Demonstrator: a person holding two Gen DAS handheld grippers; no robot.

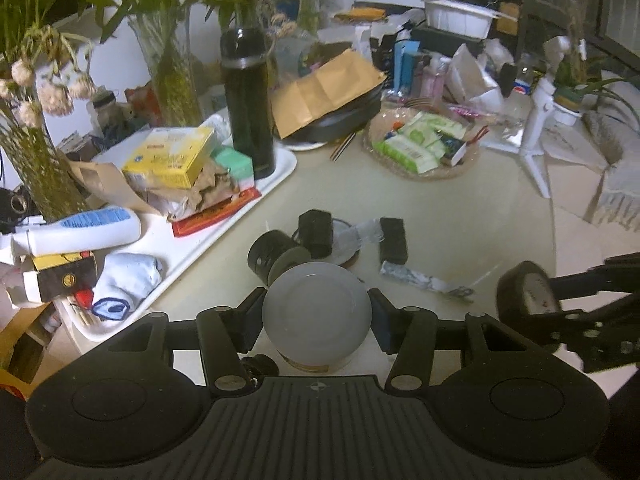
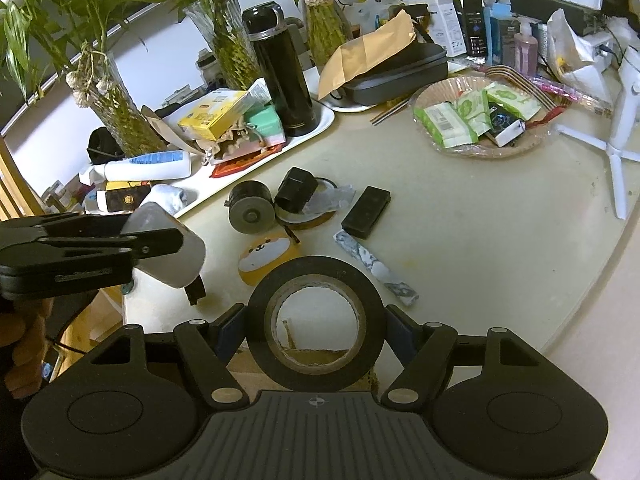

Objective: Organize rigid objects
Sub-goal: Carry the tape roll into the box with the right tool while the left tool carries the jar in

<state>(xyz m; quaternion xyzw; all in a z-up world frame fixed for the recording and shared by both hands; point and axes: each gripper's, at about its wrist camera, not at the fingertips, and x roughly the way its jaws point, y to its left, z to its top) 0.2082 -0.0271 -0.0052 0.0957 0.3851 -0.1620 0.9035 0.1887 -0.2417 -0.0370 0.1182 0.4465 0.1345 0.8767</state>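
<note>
On the pale round table [image 2: 480, 240] a white tray [image 2: 324, 118] carries a tall black flask [image 2: 282, 76], a yellow box [image 2: 214, 114], a mint-green box [image 2: 266, 120], crumpled brown paper, a white tube with blue print [image 2: 148, 166] and a white rolled cloth [image 1: 128, 280]. A shallow woven basket [image 2: 476, 152] further right holds green-and-white sachets [image 2: 444, 124] and a small dark carton. Glass vases [image 2: 228, 40] of green stems stand behind the tray.

The left gripper [image 1: 316, 316] is clamped on a round tin [image 1: 316, 312] with a plain grey lid and a yellowish band low on its side; it is held above the table's near edge. The right gripper [image 2: 316, 320] grips a roll of black tape [image 2: 316, 322] (glossy, with a brown cardboard core) by its outer rim, also off the table.

Loose on the table lie a black cylinder [image 2: 250, 208] on its side, a black block [image 2: 296, 190] on a coaster, a flat black bar [image 2: 366, 212], a marbled grey strip [image 2: 376, 268] and a yellow dog-faced pad [image 2: 266, 258].
</note>
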